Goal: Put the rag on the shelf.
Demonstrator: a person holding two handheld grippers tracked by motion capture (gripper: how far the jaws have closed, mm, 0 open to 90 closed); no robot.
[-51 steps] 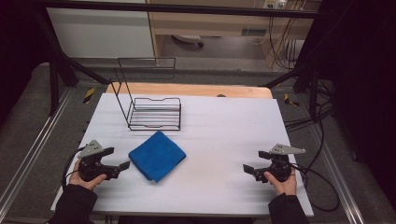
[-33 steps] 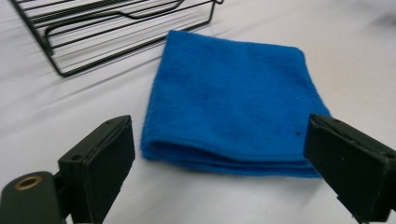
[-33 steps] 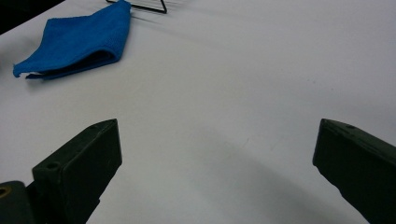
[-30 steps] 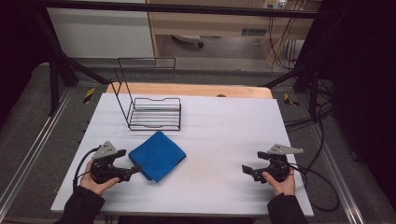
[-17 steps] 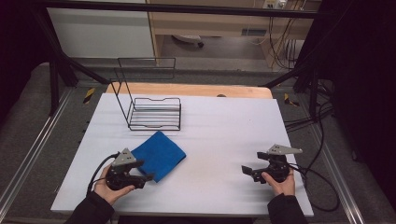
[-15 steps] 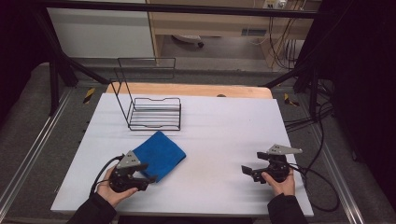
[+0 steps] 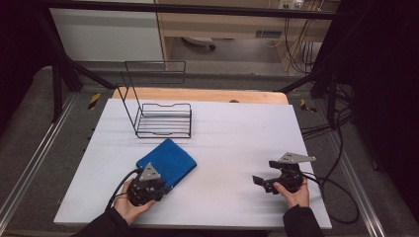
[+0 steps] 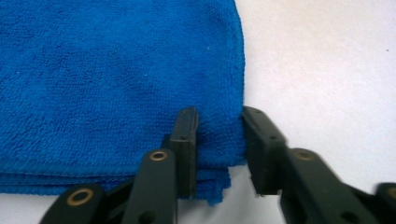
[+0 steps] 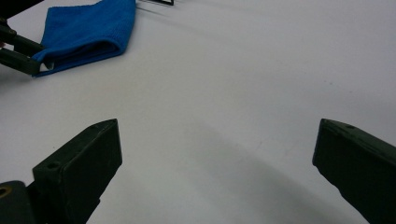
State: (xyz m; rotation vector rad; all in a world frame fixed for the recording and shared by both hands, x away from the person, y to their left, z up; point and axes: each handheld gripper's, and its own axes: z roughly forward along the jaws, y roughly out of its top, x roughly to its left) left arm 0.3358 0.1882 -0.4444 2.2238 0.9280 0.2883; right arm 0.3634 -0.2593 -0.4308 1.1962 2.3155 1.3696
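High view: folded blue cloth (image 7: pixel 167 162) on white table (image 7: pixel 232 133), just in front of wire rack (image 7: pixel 160 118); left gripper (image 7: pixel 157 186) at cloth's near corner, right gripper (image 7: pixel 259 180) well apart, hand low, level

Left gripper view: jaws have just been closing astride corner, seemingly not yet pinching; seat deeper, catch all layers

Right gripper view: jaws wide apart, nothing between

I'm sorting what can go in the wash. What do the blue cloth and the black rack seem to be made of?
The cloth looks like microfibre terry: a matte, fuzzy looped pile with a stitched hem, folded in soft layers. The rack looks like thin metal wire with a black coating: slim, stiff rods forming an open frame. Whether that coating is paint or plastic can't be told.
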